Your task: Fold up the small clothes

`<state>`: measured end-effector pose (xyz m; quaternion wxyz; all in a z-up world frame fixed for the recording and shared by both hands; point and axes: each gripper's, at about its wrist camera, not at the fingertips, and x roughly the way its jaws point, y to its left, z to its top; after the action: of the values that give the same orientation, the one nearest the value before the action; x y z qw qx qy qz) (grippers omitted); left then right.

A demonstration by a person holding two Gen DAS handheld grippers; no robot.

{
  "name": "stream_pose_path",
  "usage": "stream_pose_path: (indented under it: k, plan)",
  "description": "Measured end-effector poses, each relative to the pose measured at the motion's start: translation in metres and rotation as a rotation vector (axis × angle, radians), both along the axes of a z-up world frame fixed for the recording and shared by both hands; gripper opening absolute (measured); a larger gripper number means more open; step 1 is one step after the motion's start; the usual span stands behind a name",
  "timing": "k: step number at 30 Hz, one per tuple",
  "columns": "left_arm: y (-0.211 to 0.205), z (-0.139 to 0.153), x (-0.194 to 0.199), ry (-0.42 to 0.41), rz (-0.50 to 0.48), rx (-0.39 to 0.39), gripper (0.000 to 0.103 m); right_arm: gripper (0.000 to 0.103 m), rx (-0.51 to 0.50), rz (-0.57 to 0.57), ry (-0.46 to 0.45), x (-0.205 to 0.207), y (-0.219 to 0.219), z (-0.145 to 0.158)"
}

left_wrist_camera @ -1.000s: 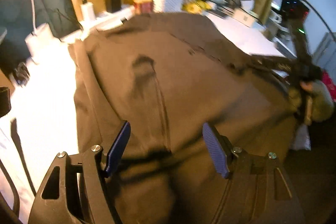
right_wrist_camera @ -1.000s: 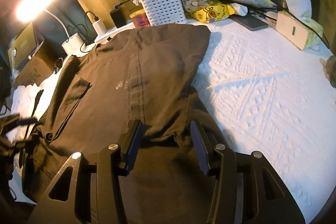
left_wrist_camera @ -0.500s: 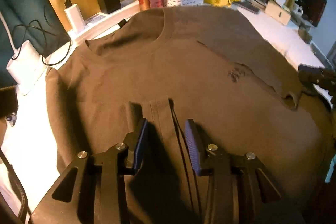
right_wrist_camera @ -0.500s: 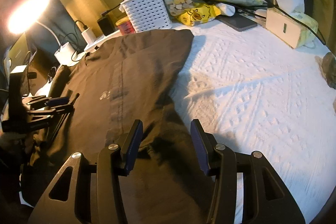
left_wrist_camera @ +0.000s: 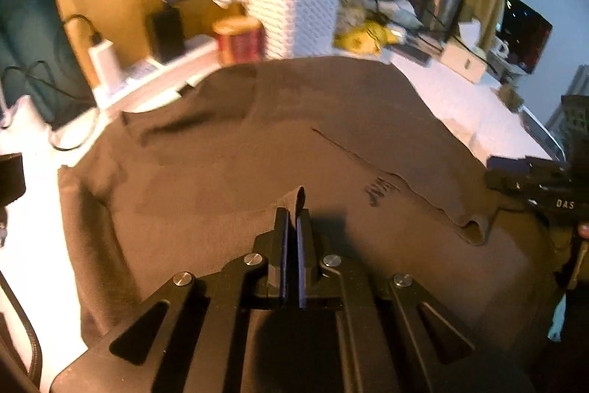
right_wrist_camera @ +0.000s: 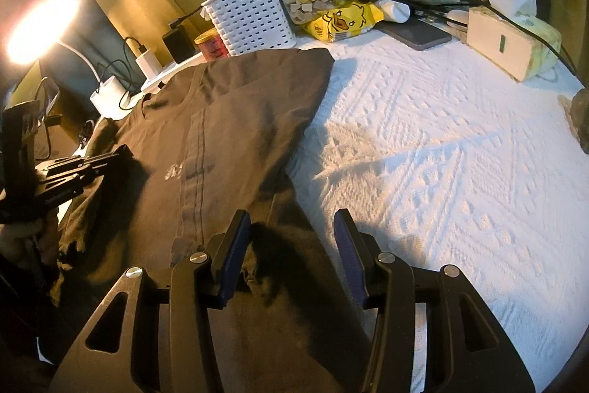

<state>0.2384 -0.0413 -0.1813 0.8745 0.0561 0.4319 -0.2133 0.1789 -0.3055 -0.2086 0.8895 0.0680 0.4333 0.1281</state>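
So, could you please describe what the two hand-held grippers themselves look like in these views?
Both are built alike. The left hand-held gripper has a black angular plastic frame with triangular cut-outs, silver round screw heads at the pivots, and flat dark-blue pads with a fine ribbed texture. The right hand-held gripper shows the same black frame, silver screws and blue pads; small white lettering marks its side in the left view.

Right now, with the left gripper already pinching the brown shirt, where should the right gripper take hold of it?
Probably the near hem of the brown shirt, at its edge beside the white cloth, coming from the near side. The right gripper hangs open over it, level with the fold the left gripper pinches, so both would lift evenly.
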Motion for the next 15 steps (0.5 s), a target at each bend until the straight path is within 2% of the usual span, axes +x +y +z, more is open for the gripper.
stream_pose_path:
  k: [3, 5, 7, 8, 9, 15]
  plan:
    - [-0.004, -0.008, -0.001, 0.037, 0.008, 0.044, 0.005, 0.05, -0.005, -0.002, -0.001, -0.001, 0.001, 0.002]
    - [0.001, -0.007, -0.008, 0.038, 0.013, 0.037, 0.01, 0.05, -0.008, 0.0, -0.004, -0.003, 0.002, 0.004]
    - [0.009, -0.003, -0.017, 0.034, 0.021, 0.034, 0.026, 0.05, -0.01, 0.002, -0.008, -0.005, 0.004, 0.007]
    - [0.015, -0.001, -0.024, 0.03, 0.03, 0.03, 0.041, 0.05, -0.011, 0.003, -0.01, -0.006, 0.005, 0.007]
    - [0.018, 0.0, -0.028, 0.029, 0.038, 0.026, 0.05, 0.05, -0.011, 0.006, -0.013, -0.007, 0.006, 0.008]
    - [0.039, 0.006, -0.064, 0.023, 0.077, 0.035, 0.051, 0.05, -0.011, 0.026, -0.028, -0.015, 0.016, 0.014]
